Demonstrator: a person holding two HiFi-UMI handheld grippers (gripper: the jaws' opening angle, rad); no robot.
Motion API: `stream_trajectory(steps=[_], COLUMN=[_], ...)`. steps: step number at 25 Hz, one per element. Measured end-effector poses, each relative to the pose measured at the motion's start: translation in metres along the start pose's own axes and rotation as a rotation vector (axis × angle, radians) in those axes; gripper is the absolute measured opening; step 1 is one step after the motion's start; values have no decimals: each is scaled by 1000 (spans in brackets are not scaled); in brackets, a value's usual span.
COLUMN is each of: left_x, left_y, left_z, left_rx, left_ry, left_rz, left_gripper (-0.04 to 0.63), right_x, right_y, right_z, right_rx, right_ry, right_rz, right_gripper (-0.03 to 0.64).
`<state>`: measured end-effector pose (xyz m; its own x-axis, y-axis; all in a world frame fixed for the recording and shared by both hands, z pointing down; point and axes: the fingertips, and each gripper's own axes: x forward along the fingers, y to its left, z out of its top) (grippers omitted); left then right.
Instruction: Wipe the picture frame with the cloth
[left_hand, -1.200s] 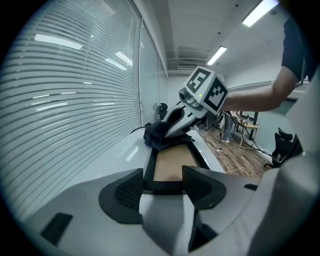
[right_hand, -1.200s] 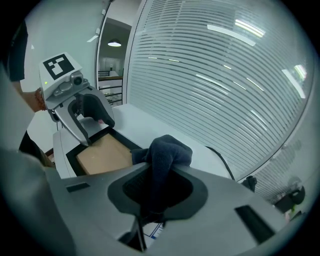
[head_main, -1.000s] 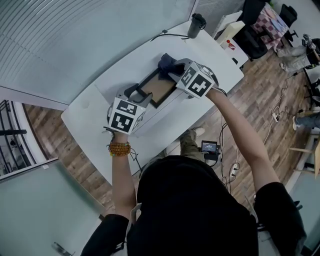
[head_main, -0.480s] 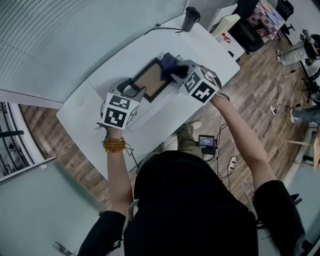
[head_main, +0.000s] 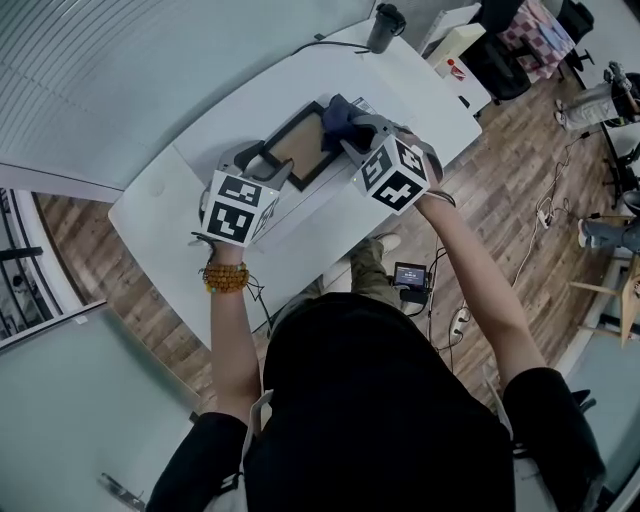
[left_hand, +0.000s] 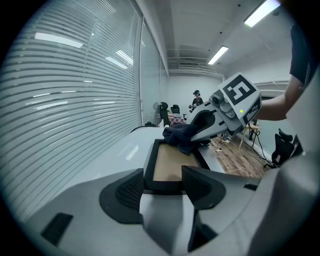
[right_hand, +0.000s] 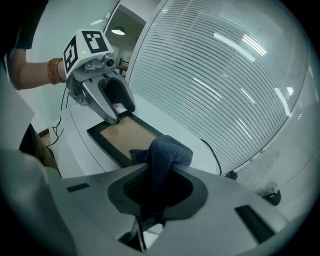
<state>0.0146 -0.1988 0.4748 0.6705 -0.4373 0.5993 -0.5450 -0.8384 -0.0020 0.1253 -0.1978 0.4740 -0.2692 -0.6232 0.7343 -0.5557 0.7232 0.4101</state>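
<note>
Long white worktop (head_main: 165, 200) running slantwise over a wood-plank floor (head_main: 520, 170). Behind its far side, a full wall of pale horizontal blinds (head_main: 120, 70). A dark tumbler (head_main: 386, 24) stands at the far end, with a black cable (head_main: 322, 43) trailing beside it. Overhead, strip lights (left_hand: 219, 54) glow on a white ceiling. Beyond, black office chairs (head_main: 497, 60), and cords (head_main: 545, 220) strewn across the planks.

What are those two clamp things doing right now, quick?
Left gripper: jaws closed on the near edge of the picture frame.
Right gripper: jaws closed on the dark cloth.
</note>
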Motion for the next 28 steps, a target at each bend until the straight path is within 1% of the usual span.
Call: stream_trajectory(steps=[2,5,6,13,15,17,18,19,20,22,23,24,25,26,27,28], left_x=[-1,-1,-2,0,0,0,0,0,-1,-2,-3,-4,-4,-4,-5,-5], left_y=[0,1,1,2,2,1,0,-2,-3,-5,-5,-3,-2,0,1,1], left_z=[0,-1,-1,-1,-1,-1,-1,-1,0,0,1,1,3,4,5,5], left_rx=[1,2,2,-5,-6,-6,-4,-1,2,3,3,7,17,31,41,43], left_ry=[0,-1,-1,6,4,3,1,-1,-3,-1,2,2,-1,-6,-10,-11], left_rz=[0,0,0,-1,-3,-2,-3,-3,-5,-6,-6,-6,-4,-1,2,3], left_gripper=[244,242,242,242,241,239,239,240,241,239,239,239,239,239,238,236], right_x=[-1,-2,-3,-4,-4,-7,-9,-13,-19,-37,-48,-57,-63,-64,-59,-50], right_y=[12,34,41,81,87,91,93,95,95,82,67,49,28,6,-13,-27], right_z=[7,23,28,56,59,58,57,55,55,63,73,84,95,103,108,109], right_rx=[12,119,133,84,68,53,54,72,113,243,305,354,386,400,392,363], right_ry=[-16,-80,-90,-110,-110,-116,-125,-142,-170,-259,-315,-371,-417,-442,-443,-419], right_rz=[8,78,88,145,146,178,222,289,372,533,584,603,588,542,481,419], right_gripper=[43,41,41,41,41,41,41,41,43,44,43,44,44,44,43,43])
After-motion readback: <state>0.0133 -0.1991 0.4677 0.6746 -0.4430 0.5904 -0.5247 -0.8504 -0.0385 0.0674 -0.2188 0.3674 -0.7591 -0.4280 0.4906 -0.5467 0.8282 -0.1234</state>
